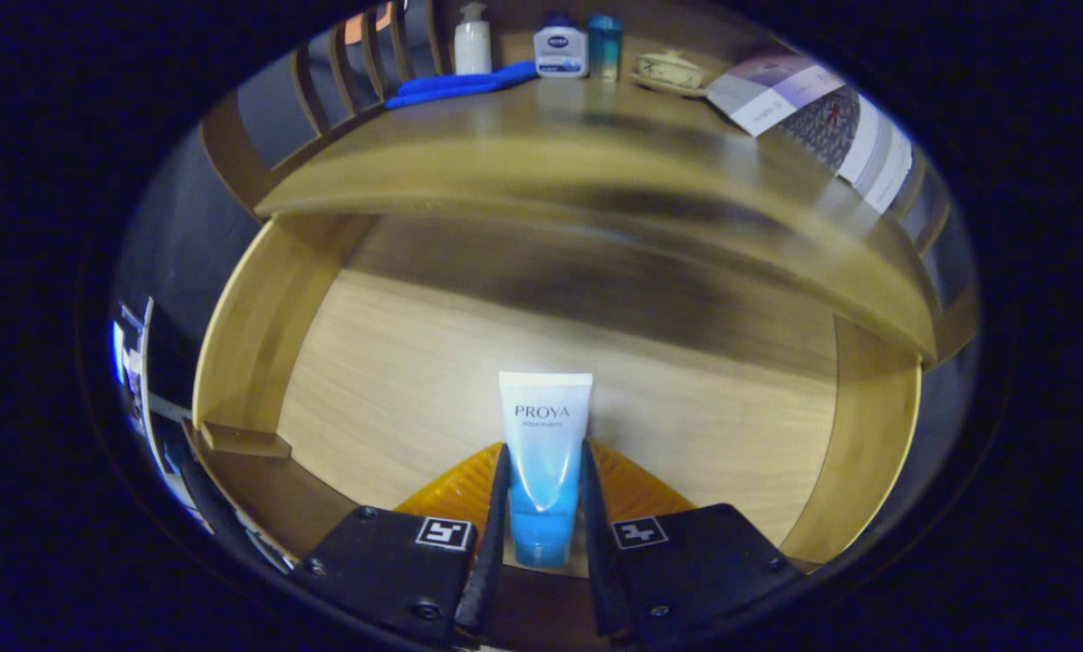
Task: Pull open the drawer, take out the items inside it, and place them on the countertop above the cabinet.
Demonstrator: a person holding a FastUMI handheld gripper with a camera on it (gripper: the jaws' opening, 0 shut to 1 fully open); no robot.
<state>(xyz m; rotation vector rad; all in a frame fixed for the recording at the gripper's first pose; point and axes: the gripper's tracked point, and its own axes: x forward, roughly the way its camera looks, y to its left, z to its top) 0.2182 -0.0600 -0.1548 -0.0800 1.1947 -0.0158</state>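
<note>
One open wooden drawer [243, 362] is seen spread out ahead of and below the gripper, its pale floor bare around the fingers and its side walls rising to either side of them. Beyond the drawer, and above it, the wooden countertop [541, 136] of the cabinet is shown, blurred along its front edge. At the far side of the countertop a row of things is arranged: a folded paper leaflet [777, 91] far off to the right of the fingers, a blue cloth [460, 86] far off to the left, a white pump bottle [472, 41] behind the cloth, a white bottle with a dark cap [560, 50], a blue-green bottle [605, 45] just beside it, and a small lidded ceramic bowl [668, 71] on a saucer. Between the fingers a white-and-blue tube [544, 453] is held, its crimped end pointing ahead and its blue cap end nearest the camera. The gripper [544, 480] is narrowed, with both fingers pressed against the sides of the tube over the drawer floor.
</note>
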